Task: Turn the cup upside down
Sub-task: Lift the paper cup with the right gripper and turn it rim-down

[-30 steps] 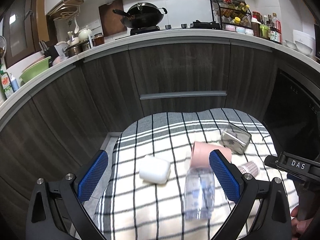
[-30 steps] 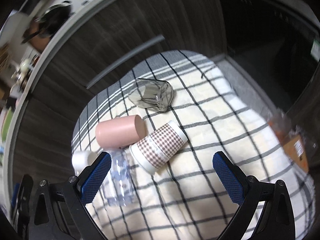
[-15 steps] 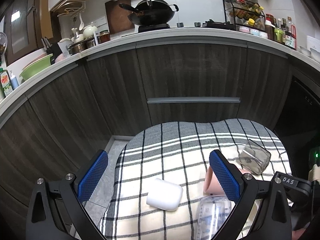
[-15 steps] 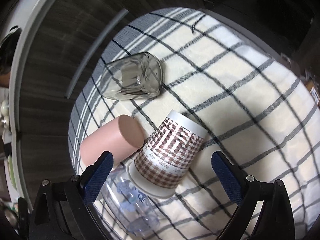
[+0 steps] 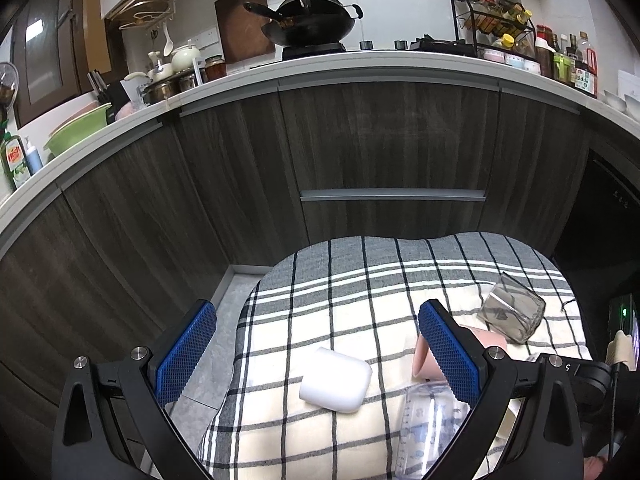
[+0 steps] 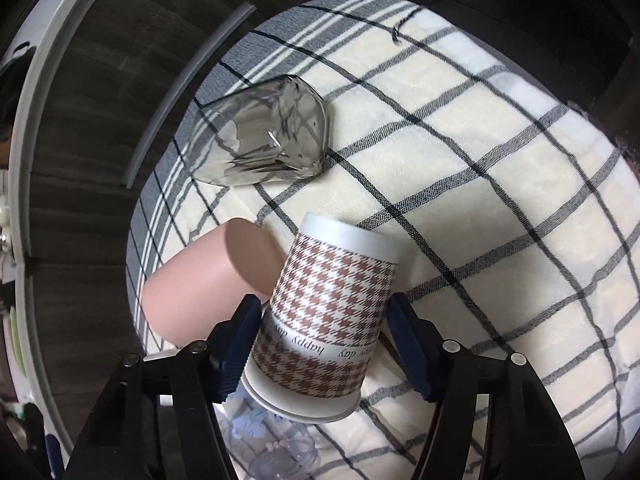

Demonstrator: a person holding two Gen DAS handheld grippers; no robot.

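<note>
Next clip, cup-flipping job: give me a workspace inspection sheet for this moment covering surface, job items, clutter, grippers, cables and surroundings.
Surface: checked cloth, white with dark lines, covers the work area.
Job's things: houndstooth paper cup lies on its side, base away from the camera, between the right gripper's pads.
Clutter: pink cup, grey glass tumbler and clear plastic bottle all lie on their sides; white case rests on the cloth.
Grippers: right gripper is closed on the paper cup; left gripper is open, holding nothing.
Cables: nothing seen.
Surroundings: dark wood cabinets under a counter with a wok and a spice rack.
</note>
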